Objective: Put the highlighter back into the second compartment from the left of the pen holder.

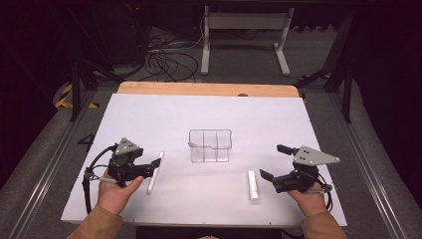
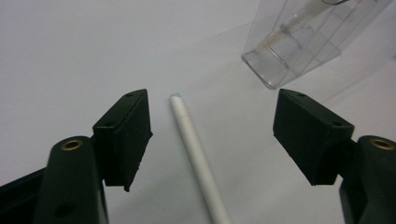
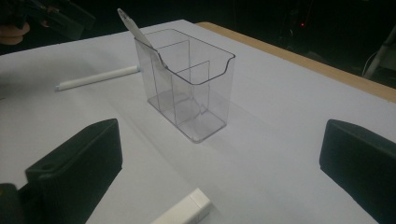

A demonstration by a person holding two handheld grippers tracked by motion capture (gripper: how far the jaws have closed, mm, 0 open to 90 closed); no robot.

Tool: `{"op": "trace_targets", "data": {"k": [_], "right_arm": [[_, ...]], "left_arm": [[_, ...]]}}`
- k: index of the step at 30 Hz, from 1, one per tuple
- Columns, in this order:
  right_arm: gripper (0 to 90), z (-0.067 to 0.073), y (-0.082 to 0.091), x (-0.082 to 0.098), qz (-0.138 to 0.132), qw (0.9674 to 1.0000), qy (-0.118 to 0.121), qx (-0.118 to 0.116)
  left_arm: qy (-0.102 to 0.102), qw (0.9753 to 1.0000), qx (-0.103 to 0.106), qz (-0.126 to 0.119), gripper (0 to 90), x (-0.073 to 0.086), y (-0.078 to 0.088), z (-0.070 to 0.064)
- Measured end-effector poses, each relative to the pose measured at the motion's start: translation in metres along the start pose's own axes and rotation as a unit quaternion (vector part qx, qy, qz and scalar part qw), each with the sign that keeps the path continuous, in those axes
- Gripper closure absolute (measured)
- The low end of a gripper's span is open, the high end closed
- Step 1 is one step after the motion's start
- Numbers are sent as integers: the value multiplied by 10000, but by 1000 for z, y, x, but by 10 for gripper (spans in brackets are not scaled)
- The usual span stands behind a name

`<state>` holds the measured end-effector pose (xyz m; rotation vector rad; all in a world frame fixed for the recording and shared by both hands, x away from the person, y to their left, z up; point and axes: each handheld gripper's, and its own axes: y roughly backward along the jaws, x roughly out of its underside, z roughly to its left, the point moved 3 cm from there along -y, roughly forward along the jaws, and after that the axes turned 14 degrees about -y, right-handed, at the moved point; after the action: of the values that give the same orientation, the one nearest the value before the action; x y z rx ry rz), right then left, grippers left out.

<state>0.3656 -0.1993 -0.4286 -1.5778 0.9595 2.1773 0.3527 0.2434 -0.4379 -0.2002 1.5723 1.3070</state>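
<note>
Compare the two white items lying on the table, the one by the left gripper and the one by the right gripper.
The pen is long, thin and round with a tapered tip; the white block is shorter, thicker and square-edged. The pen lies at a slant between the open fingers of the left gripper; the block lies nearly straight, just ahead of the open right gripper. Both are white, flat on the table, and outside the clear box.

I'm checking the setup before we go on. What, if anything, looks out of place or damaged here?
Nothing stands out. The clear organizer stands upright with one pen leaning inside; a white pen and a white block lie flat on the table.
</note>
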Motion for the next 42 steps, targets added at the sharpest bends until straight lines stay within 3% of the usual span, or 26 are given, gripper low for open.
{"op": "trace_targets", "data": {"k": [3,17,24,28,33,42], "right_arm": [[0,-1,1,0,-24,10000,-16,-18],[0,0,0,0,19,10000,-11,-51],[0,0,-1,1,22,10000,-5,-65],[0,0,-1,1,21,10000,-2,-67],[0,0,-1,1,12,9999,-33,-94],[0,0,-1,1,15,9999,-41,-102]], "left_arm": [[80,9999,-112,58,311,0,-2,0],[185,9996,-159,153,305,-1,-10,1],[300,9987,-177,376,327,-1,-21,2],[363,9975,-178,579,343,0,-31,3],[317,9955,-335,826,390,-1,-40,3],[483,9919,-289,1137,439,1,-51,3]]}}
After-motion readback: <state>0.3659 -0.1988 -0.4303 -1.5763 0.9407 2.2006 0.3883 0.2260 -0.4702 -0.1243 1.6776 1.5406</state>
